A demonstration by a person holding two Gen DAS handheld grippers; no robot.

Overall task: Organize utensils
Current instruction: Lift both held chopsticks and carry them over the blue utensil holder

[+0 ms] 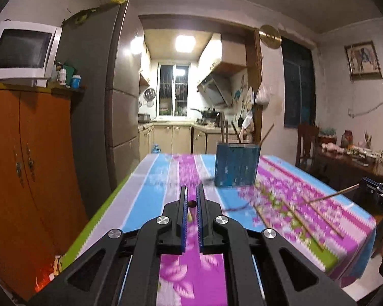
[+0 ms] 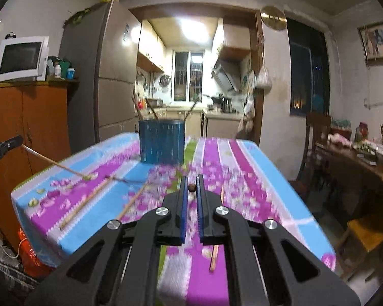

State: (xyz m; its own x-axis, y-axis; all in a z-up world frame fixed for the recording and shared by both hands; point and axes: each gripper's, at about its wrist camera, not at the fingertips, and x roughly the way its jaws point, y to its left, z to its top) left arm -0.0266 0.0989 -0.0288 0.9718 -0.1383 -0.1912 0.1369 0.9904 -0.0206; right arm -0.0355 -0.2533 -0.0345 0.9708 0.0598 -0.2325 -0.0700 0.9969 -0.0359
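A blue utensil holder (image 1: pixel 237 165) (image 2: pixel 161 141) stands at the far end of the flowered table (image 1: pixel 145 178) (image 2: pixel 255 178), with several chopsticks sticking out of it. My left gripper (image 1: pixel 191 188) (image 2: pixel 2 148) is shut on a wooden chopstick (image 1: pixel 192 204) (image 2: pixel 53 163) whose far tip slopes down to the cloth. My right gripper (image 2: pixel 191 178) (image 1: pixel 375 191) is shut on another chopstick (image 2: pixel 191 188) (image 1: pixel 332 195), seen end-on between the pads. Both grippers are above the near part of the table. Loose chopsticks (image 1: pixel 293 219) (image 2: pixel 84 201) lie on the cloth between the grippers and the holder.
One more chopstick (image 2: pixel 214 252) lies under my right gripper. An orange cabinet (image 1: pixel 25 165) and a grey fridge (image 1: pixel 109 89) stand left of the table. A wooden chair (image 2: pixel 316 132) and a cluttered side table (image 2: pixel 357 158) are on the right.
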